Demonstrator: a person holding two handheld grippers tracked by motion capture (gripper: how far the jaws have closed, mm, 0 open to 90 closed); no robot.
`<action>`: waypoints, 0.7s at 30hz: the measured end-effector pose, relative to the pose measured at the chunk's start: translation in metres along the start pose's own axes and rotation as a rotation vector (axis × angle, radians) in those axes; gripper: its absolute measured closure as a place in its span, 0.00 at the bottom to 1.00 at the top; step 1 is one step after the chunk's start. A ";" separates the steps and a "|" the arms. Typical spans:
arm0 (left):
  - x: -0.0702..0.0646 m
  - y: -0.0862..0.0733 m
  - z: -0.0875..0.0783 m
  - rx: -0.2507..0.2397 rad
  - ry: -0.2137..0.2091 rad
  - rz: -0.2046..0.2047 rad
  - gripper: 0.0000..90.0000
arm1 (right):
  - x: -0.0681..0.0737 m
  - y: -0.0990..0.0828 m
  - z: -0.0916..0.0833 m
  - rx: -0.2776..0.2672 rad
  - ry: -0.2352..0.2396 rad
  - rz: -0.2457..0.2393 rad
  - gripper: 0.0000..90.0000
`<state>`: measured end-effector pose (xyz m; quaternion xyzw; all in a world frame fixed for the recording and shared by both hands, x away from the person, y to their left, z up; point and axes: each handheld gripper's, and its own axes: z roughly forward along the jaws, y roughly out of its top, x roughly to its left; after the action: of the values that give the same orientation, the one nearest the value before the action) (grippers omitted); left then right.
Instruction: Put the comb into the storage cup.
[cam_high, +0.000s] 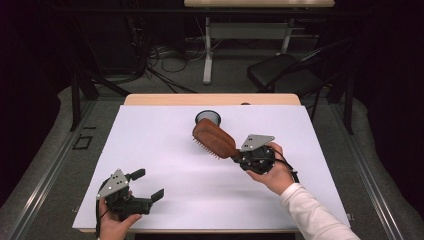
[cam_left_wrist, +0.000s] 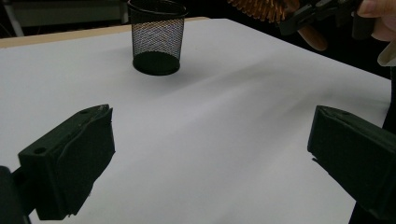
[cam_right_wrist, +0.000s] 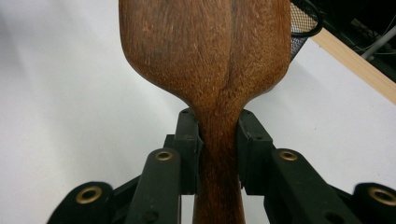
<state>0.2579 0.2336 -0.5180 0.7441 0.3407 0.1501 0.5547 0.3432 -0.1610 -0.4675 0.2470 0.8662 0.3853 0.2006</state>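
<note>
Grippers: two, one in each of the person's hands.
Right gripper (cam_high: 235, 156): pinching the handle of the hairbrush, one jaw pressed on each side of the neck.
Left gripper (cam_high: 148, 184): jaws spread wide with nothing between them, low over the near left part of the table.
Hairbrush (cam_high: 214, 138): one, brown wood, held off the white table (cam_high: 165, 150), head pointing toward the far edge, bristles facing down and left.
Cup (cam_high: 208, 118): one, black mesh, upright near the far middle of the table, just beyond the brush head.
Chair (cam_high: 285, 70): one, dark, on the floor beyond the table.
</note>
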 end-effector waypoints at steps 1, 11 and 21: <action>0.000 0.000 0.000 0.001 0.001 0.000 0.01 | 0.000 0.001 0.000 -0.008 -0.002 0.000 0.81; 0.000 0.000 0.000 0.005 0.006 -0.006 0.01 | 0.006 0.005 -0.002 -0.079 -0.017 0.027 0.81; 0.000 0.000 0.001 0.008 0.006 -0.012 0.01 | 0.013 0.006 -0.001 -0.121 -0.037 0.040 0.81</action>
<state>0.2586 0.2330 -0.5186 0.7438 0.3473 0.1475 0.5517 0.3340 -0.1503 -0.4642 0.2588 0.8324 0.4363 0.2233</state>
